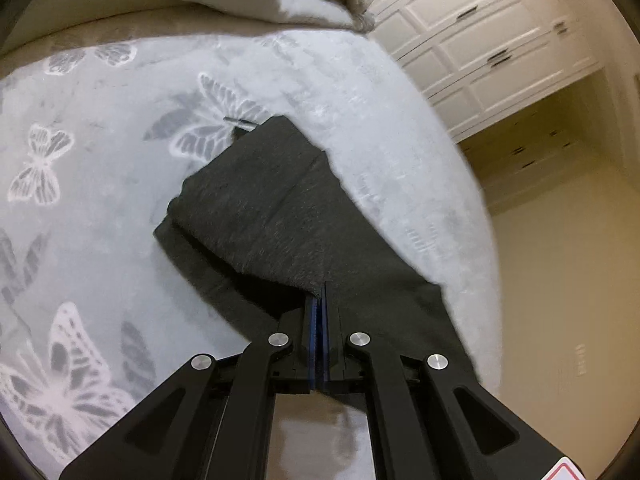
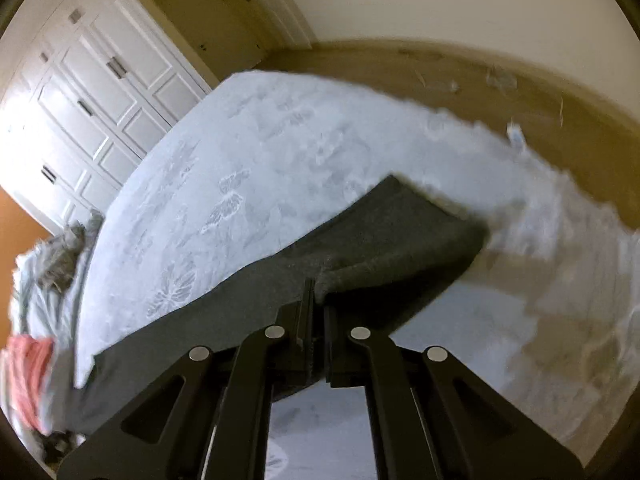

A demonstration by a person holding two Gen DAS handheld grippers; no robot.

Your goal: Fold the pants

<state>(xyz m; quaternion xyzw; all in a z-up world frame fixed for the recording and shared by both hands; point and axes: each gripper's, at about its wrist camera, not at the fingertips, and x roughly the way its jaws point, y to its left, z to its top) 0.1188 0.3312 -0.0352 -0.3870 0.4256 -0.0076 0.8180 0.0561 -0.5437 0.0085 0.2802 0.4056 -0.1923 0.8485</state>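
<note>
- The left gripper (image 1: 320, 300) has its jaws pressed together on an edge of the dark pants (image 1: 276, 208).
- The right gripper (image 2: 318, 300) is likewise clamped, pinching a rolled edge of the same cloth.
- The pants lie partly folded over themselves on the pale butterfly blanket (image 1: 100, 152).
- Beyond, crumpled clothes (image 2: 56, 256) sit near the blanket's edge, blurred, perhaps several garments.
- White panelled cupboards (image 2: 96, 92) stand farthest back.
</note>
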